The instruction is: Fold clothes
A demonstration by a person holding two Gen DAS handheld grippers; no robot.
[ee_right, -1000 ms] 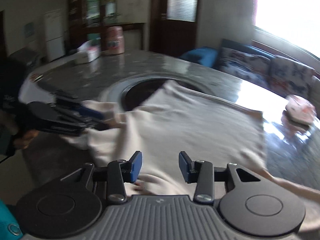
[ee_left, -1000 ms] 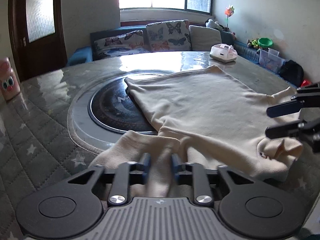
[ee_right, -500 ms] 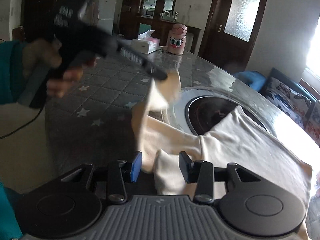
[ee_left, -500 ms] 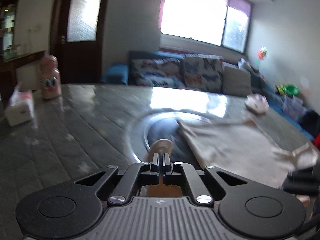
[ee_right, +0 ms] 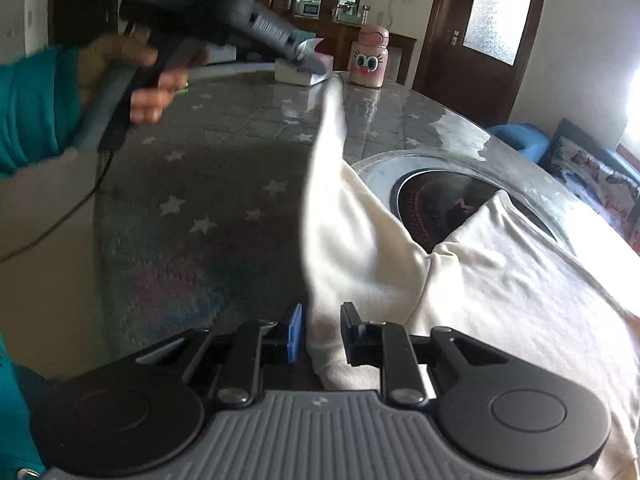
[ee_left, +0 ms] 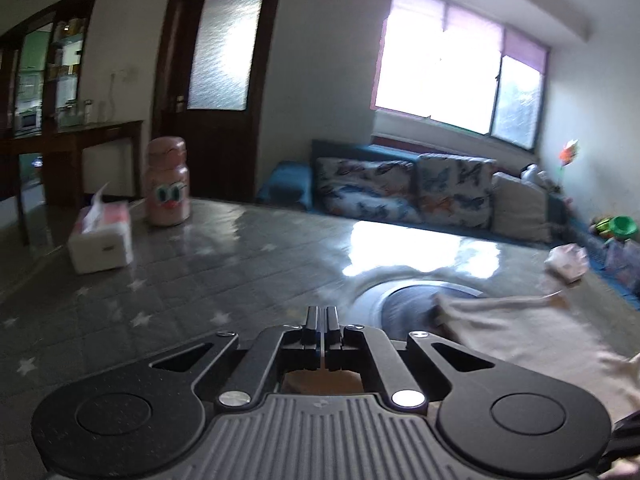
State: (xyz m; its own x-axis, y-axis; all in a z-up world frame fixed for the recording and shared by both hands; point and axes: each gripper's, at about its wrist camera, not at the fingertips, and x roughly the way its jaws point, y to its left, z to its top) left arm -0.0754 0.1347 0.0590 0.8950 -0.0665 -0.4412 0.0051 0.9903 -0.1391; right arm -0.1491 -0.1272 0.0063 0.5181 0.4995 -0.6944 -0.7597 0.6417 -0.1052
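Note:
A cream long-sleeved top (ee_right: 500,276) lies on the grey star-patterned table, partly over the round dark hob. In the right wrist view my left gripper (ee_right: 320,70) is raised and shut on the end of one sleeve (ee_right: 332,184), which stretches taut up from the table. In the left wrist view the left gripper (ee_left: 321,320) has its fingers pressed together, with cream cloth (ee_left: 320,380) showing behind them; the top (ee_left: 520,328) lies to the right. My right gripper (ee_right: 320,336) is open, its fingers on either side of the sleeve's base near the shoulder.
A pink cartoon bottle (ee_left: 167,184) and a white tissue box (ee_left: 102,236) stand at the table's far left. The round hob (ee_right: 444,204) sits mid-table. A small pink-white item (ee_left: 568,262) lies at the far right edge. A sofa stands behind the table.
My left gripper shut on the sleeve end and lifted it up and away to the left, pulling the sleeve taut. The right gripper moved to the sleeve's base, still open.

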